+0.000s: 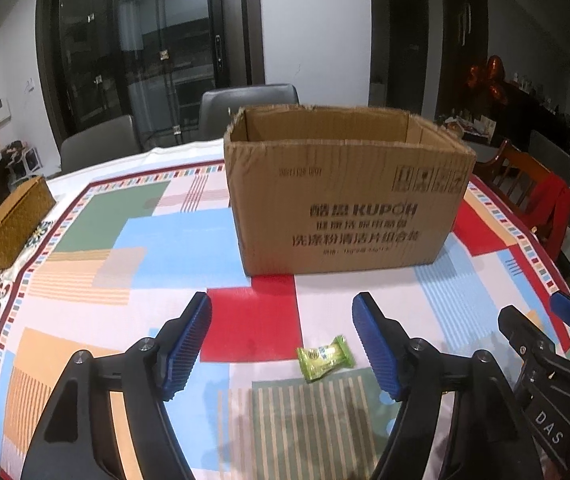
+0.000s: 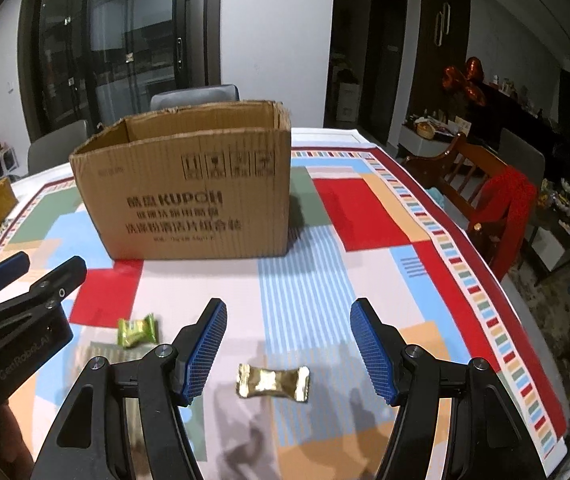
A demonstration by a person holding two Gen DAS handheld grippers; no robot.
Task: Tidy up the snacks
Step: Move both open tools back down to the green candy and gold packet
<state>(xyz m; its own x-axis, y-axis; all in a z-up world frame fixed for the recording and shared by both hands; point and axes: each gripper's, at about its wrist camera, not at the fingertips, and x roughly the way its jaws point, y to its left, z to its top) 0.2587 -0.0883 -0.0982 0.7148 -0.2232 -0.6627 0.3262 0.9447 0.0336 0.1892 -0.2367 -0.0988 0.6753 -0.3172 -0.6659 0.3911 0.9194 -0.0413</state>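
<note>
A green wrapped candy point(image 1: 326, 357) lies on the patterned tablecloth between the open fingers of my left gripper point(image 1: 281, 344); it also shows in the right wrist view point(image 2: 138, 329). A gold wrapped candy point(image 2: 272, 382) lies on the cloth between the open fingers of my right gripper point(image 2: 288, 350). Both grippers are empty and hover just above the table. An open brown cardboard box point(image 1: 345, 196) stands beyond the candies, also in the right wrist view point(image 2: 189, 192). The right gripper point(image 1: 541, 328) appears at the right edge of the left view; the left gripper point(image 2: 35, 276) appears at the left of the right view.
A woven wicker box point(image 1: 13, 224) sits at the table's left edge. Grey chairs point(image 1: 245, 104) stand behind the table. A wooden chair with red cloth point(image 2: 497, 196) stands at the right side. The table edge point(image 2: 525, 320) curves along the right.
</note>
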